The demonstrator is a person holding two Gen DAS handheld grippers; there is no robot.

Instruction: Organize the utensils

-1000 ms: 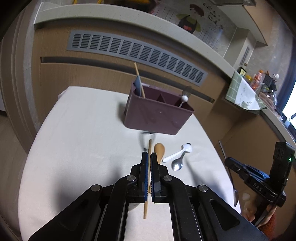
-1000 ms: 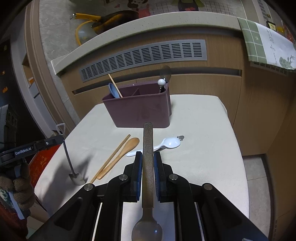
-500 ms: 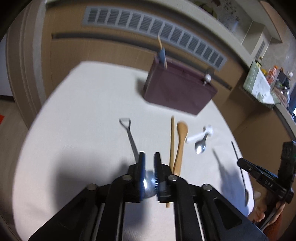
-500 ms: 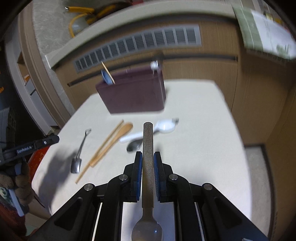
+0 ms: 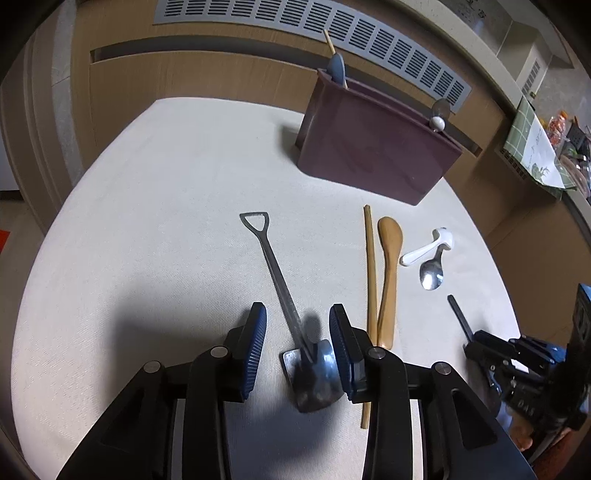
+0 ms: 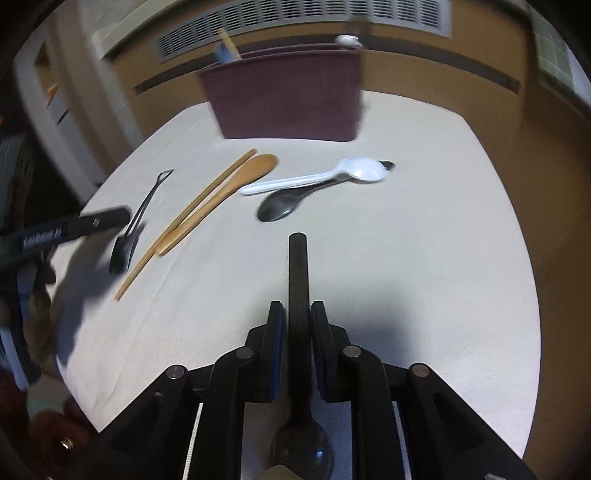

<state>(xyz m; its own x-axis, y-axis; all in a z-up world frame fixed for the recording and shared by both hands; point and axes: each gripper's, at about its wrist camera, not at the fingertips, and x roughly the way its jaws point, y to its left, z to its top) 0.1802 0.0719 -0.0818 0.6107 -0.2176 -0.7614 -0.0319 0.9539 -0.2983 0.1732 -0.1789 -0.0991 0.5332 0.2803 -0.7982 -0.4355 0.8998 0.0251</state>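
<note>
A shovel-shaped metal spoon (image 5: 284,295) lies on the white table (image 5: 166,203), its blade between the open jaws of my left gripper (image 5: 297,332); it also shows in the right wrist view (image 6: 129,236). My right gripper (image 6: 298,317) is shut on a dark-handled spoon (image 6: 298,273), handle pointing forward, bowl back by the camera. A maroon utensil holder (image 5: 373,147) stands at the table's far side with several utensils in it. A wooden chopstick (image 5: 370,266), a wooden spoon (image 5: 388,258), a white spoon (image 5: 424,249) and a metal spoon (image 5: 431,275) lie before it.
A wooden counter front with a grey vent grille (image 5: 314,33) runs behind the table. The right gripper with its held spoon shows at the table's right edge in the left wrist view (image 5: 517,362). A green checked cloth (image 5: 532,147) hangs at the far right.
My left gripper lowered the shovel spoon onto the table and opened, letting it go. My right gripper dipped lower toward the table, still holding its spoon.
</note>
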